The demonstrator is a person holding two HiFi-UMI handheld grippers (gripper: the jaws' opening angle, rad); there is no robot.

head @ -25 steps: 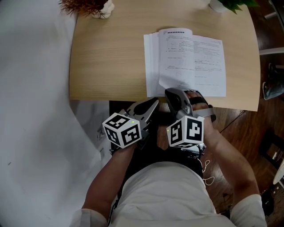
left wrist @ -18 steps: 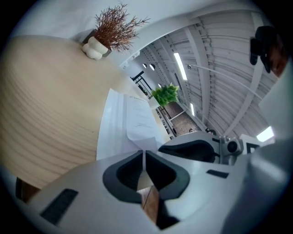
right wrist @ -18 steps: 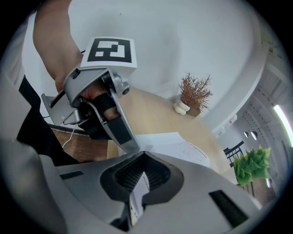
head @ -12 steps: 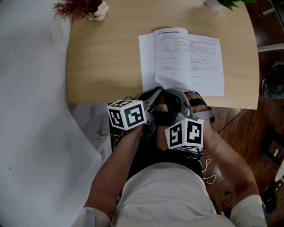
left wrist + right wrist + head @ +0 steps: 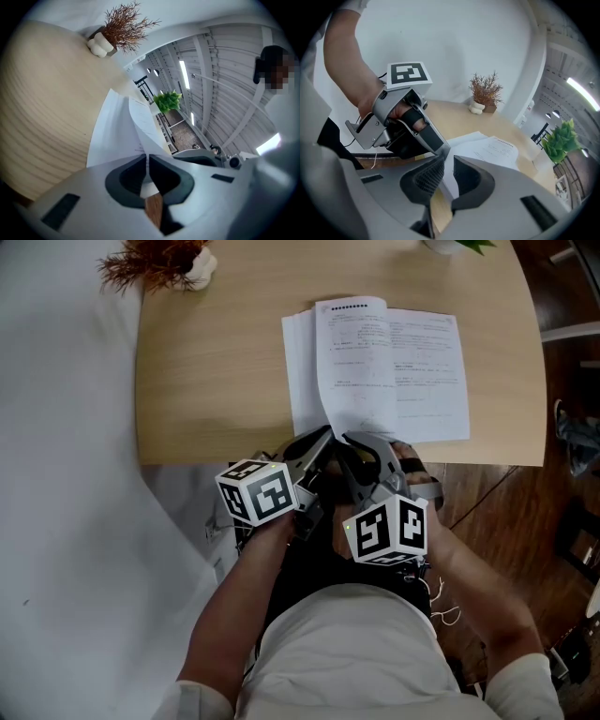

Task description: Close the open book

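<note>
The open book (image 5: 403,371) lies flat on the wooden table (image 5: 216,362), near its front edge. One page (image 5: 349,381) stands lifted above the middle of the book. Both grippers meet at that page's near edge. My left gripper (image 5: 324,439) is shut on the page's edge (image 5: 140,126), and the paper runs into the thin slit between its jaws (image 5: 146,159). My right gripper (image 5: 350,442) sits just to its right; its jaws (image 5: 449,161) have just been opening and stand apart, with the page's edge (image 5: 487,147) in the gap, unpressed.
A dried reddish plant in a white pot (image 5: 155,263) stands at the table's far left corner. A green plant (image 5: 450,245) stands at the far edge. White floor lies to the left, dark wooden floor (image 5: 525,512) to the right. The person's body is close below the table's front edge.
The left gripper moved right and forward to the lifted page's near edge, beside the right gripper, and closed on it. The right gripper's jaws parted.
</note>
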